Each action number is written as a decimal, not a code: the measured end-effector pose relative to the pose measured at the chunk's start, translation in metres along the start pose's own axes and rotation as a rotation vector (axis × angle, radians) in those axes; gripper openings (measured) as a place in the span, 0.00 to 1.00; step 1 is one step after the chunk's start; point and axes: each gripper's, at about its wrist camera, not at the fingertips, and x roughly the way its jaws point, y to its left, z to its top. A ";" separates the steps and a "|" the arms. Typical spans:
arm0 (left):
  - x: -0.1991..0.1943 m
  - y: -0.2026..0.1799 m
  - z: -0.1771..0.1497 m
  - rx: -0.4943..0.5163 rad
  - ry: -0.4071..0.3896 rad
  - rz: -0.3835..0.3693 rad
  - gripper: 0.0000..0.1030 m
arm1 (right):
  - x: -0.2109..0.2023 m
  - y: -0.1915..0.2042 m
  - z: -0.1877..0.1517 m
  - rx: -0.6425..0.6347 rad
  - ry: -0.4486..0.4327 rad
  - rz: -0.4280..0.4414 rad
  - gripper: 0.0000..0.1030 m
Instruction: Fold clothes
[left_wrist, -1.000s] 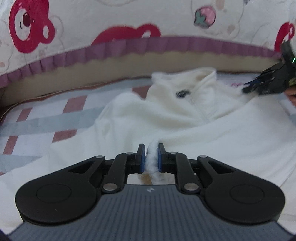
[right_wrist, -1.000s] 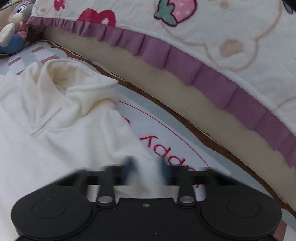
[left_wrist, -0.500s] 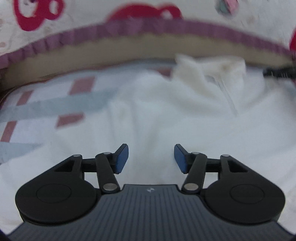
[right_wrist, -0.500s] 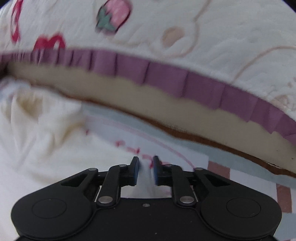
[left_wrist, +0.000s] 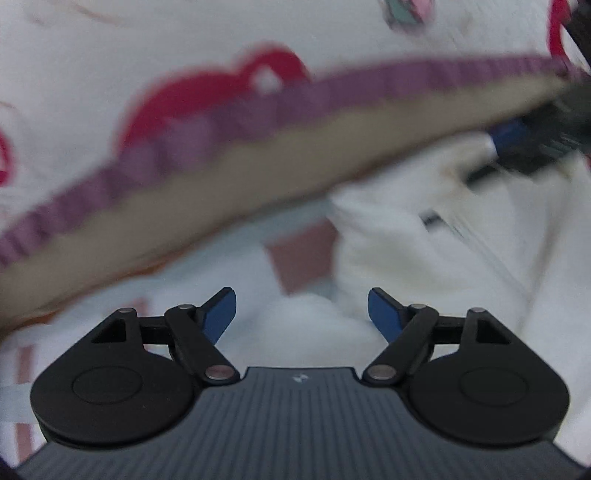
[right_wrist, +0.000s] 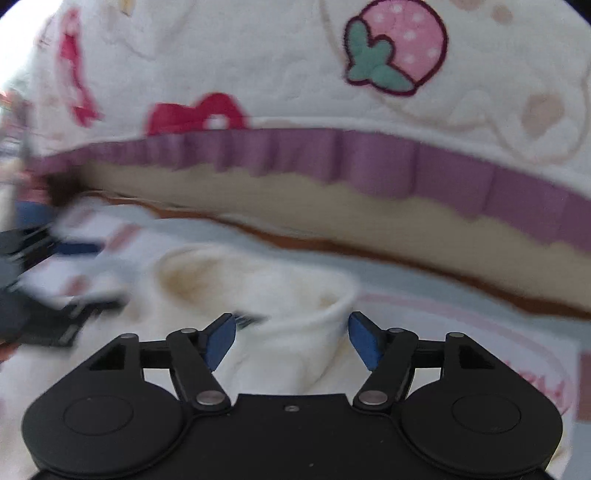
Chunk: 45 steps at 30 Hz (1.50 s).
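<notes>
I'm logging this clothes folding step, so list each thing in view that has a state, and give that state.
left gripper: open, holding nothing.
right gripper: open, holding nothing, collar between its fingers.
white fleece garment: lying rumpled on the bed, not gripped.
garment collar: standing up, open.
quilt with purple ruffle: draped over the bed's far edge.

Cream fleece garment (right_wrist: 295, 306) lying spread on the bedsheet; stand-up collar open and upward; dark zipper at the neck.
</notes>
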 end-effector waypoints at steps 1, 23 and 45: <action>0.008 -0.003 -0.002 0.012 0.046 -0.003 0.76 | 0.005 0.004 0.002 -0.005 0.001 -0.005 0.71; -0.049 0.052 -0.054 -0.538 -0.066 0.223 0.76 | -0.030 -0.005 0.006 0.134 -0.155 -0.199 0.60; -0.158 0.113 -0.234 -0.821 0.213 0.578 0.76 | -0.068 0.243 -0.119 -0.716 0.133 0.274 0.14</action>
